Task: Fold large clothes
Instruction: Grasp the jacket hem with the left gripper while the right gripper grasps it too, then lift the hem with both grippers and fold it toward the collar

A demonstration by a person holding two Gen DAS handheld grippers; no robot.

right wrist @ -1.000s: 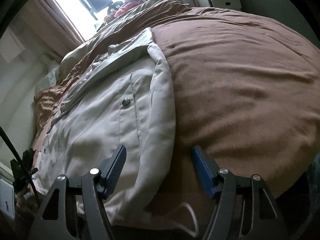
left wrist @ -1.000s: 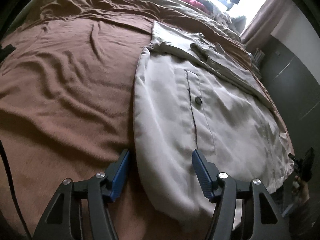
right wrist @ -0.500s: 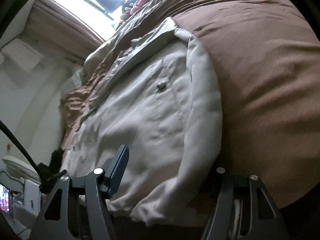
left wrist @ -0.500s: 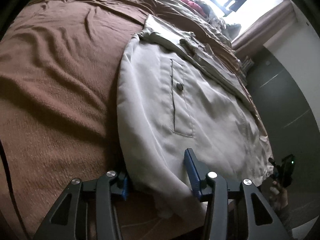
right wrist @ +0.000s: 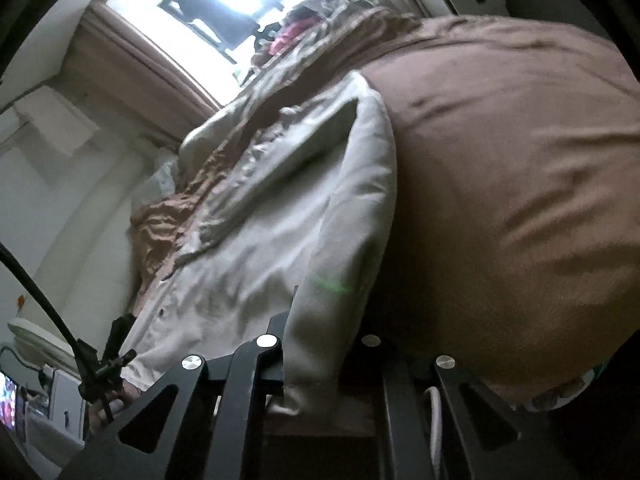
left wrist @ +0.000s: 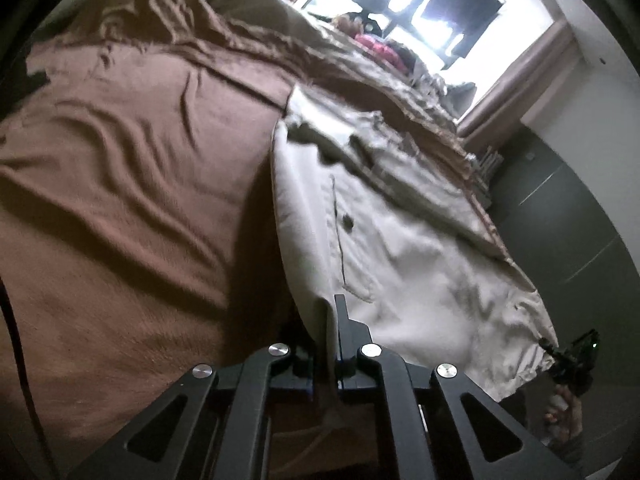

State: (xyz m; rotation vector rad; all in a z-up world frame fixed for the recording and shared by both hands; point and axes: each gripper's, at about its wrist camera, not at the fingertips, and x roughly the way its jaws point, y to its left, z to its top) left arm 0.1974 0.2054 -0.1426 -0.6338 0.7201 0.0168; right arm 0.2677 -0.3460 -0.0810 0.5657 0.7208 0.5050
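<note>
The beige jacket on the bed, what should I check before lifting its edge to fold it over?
1. Grip of the left hand-held gripper on the jacket: ok, shut on the near edge.
2. Grip of the right hand-held gripper: ok, jaws closing with jacket cloth between them.
3. Brown blanket kept out of both grips: cannot tell, hidden under the cloth.
4. Jacket lying smooth: not ok, rumpled near the collar.
</note>
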